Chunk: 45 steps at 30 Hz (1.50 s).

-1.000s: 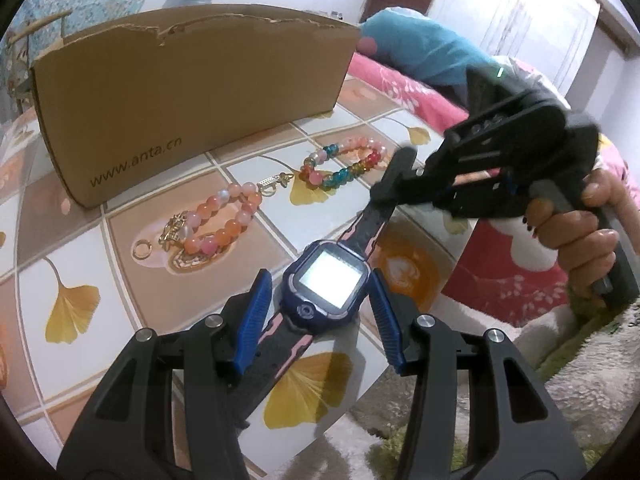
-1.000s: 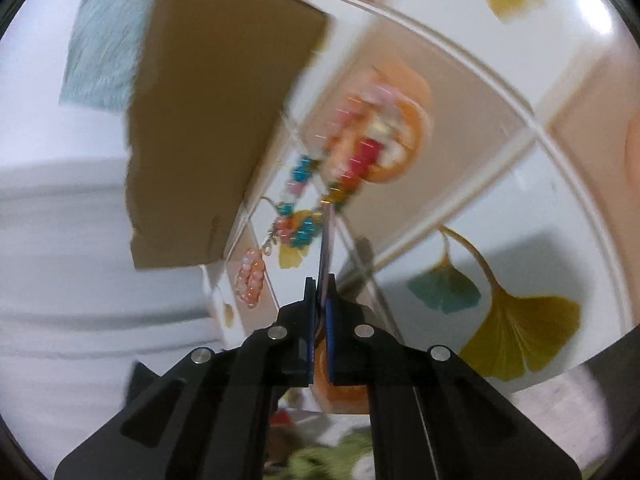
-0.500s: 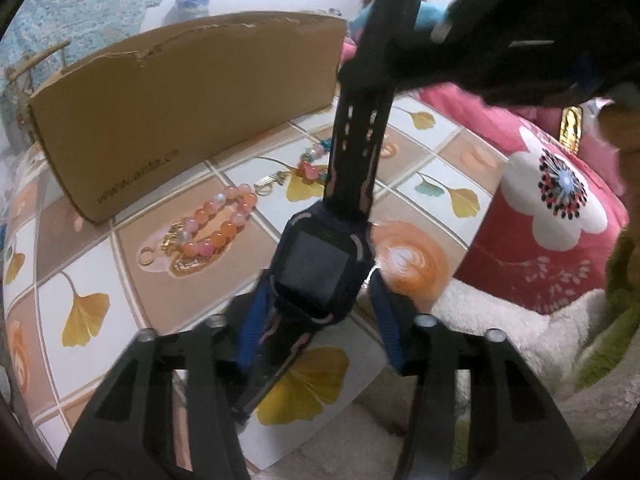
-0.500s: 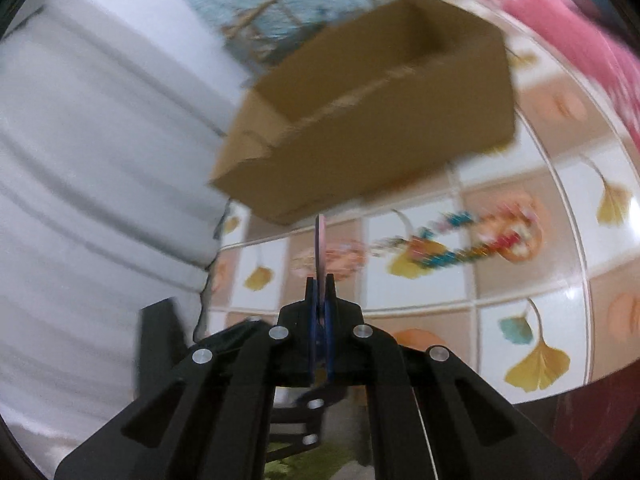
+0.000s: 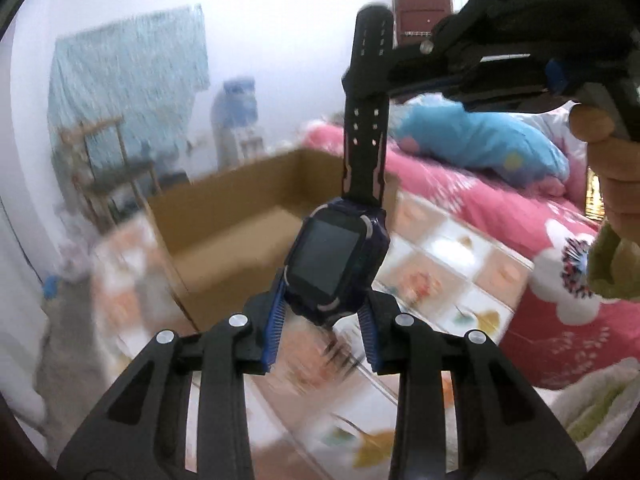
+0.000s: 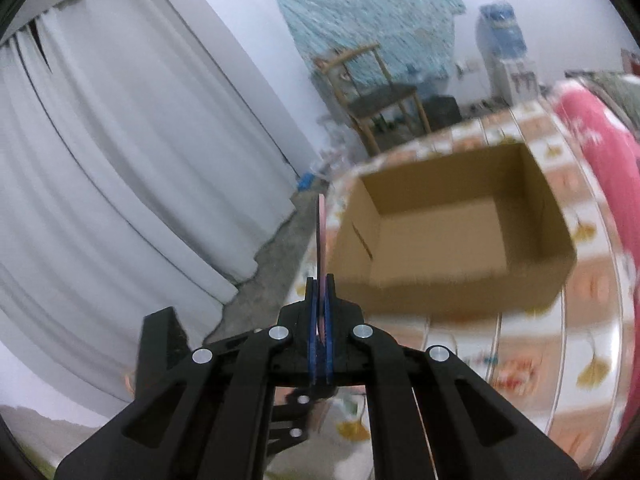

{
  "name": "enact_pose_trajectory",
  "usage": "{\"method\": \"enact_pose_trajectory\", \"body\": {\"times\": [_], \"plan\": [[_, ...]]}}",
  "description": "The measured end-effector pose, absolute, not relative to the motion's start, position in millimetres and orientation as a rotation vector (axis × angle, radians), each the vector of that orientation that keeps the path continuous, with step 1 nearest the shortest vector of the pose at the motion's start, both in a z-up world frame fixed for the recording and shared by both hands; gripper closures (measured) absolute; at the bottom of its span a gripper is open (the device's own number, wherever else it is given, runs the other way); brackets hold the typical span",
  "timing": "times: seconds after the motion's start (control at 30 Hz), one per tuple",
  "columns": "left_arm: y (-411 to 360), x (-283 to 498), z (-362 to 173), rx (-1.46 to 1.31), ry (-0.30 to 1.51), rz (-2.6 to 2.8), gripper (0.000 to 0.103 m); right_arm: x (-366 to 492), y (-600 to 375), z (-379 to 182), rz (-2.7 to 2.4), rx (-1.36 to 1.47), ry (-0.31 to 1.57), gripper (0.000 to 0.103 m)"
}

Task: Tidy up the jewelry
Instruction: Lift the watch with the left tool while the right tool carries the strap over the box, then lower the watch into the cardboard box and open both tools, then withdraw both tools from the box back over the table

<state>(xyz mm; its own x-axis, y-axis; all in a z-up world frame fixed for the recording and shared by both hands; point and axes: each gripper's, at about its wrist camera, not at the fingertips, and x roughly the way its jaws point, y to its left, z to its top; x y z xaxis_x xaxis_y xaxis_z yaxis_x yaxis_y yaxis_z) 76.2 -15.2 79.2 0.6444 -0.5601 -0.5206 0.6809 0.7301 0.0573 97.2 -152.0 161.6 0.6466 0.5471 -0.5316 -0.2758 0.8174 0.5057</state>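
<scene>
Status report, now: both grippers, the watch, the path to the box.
Left gripper closing on the watch body. Right gripper shut on watch strap. Watch lifted clear of the table. Cardboard box open, nothing blocking it.

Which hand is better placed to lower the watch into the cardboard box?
Probably right. The right tool is shut on the strap, so the watch hangs from it, and its camera sees the open box just ahead. The jaws of the left tool are closing on the watch body below.
</scene>
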Motion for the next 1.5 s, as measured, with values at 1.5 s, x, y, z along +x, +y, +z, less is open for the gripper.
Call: {"method": "enact_pose_trajectory", "body": {"times": [1.5], "plan": [[2,237,108,0.303,0.778,-0.485,0.032,345,-242,68,0.181,0.27,1.039,0.065]]}}
